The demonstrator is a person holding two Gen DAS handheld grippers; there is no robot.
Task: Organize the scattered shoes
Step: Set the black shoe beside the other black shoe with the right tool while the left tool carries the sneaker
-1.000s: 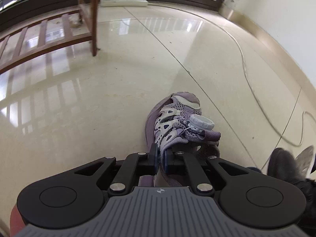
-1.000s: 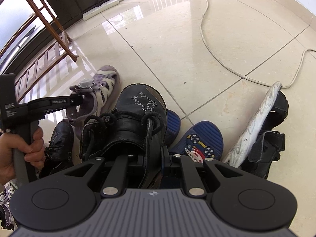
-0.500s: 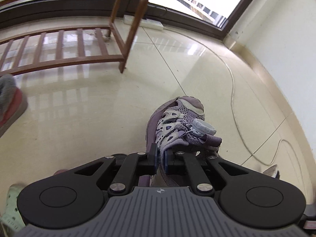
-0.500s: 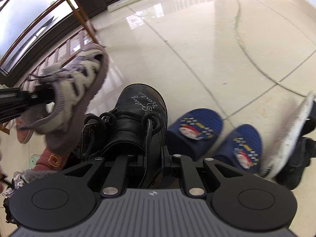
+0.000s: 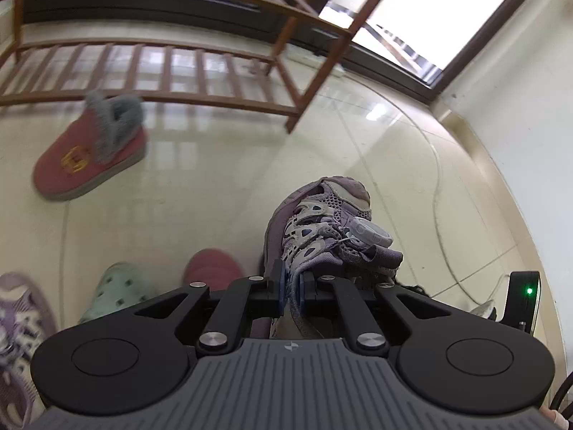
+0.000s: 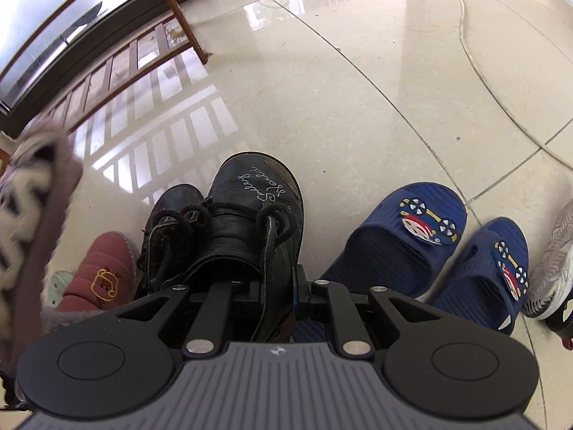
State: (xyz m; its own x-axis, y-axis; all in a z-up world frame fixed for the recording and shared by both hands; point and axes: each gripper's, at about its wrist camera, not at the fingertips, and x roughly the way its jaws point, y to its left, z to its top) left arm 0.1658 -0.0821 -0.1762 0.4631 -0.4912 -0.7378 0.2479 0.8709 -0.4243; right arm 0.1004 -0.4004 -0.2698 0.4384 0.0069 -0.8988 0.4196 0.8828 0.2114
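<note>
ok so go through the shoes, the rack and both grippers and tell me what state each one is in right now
left gripper: shut on the purple sneaker's upper
purple sneaker: held up off the floor
right gripper: shut on the black boot's collar
black boot: gripped, toe pointing away
second black boot: loose on the floor
blue slippers: side by side on the floor
red slipper: on the floor by the rack
wooden rack: lower shelf bare

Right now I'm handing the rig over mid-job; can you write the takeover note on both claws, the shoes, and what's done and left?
Left claw: shut on the purple sneaker, held off the floor.
Right claw: shut on the black boot by its collar.
On the floor: the red slippers, green clog, blue sandals, second black boot.
Done: nothing shows on the wooden rack yet.
Left: place both held shoes, then collect the rest.
</note>
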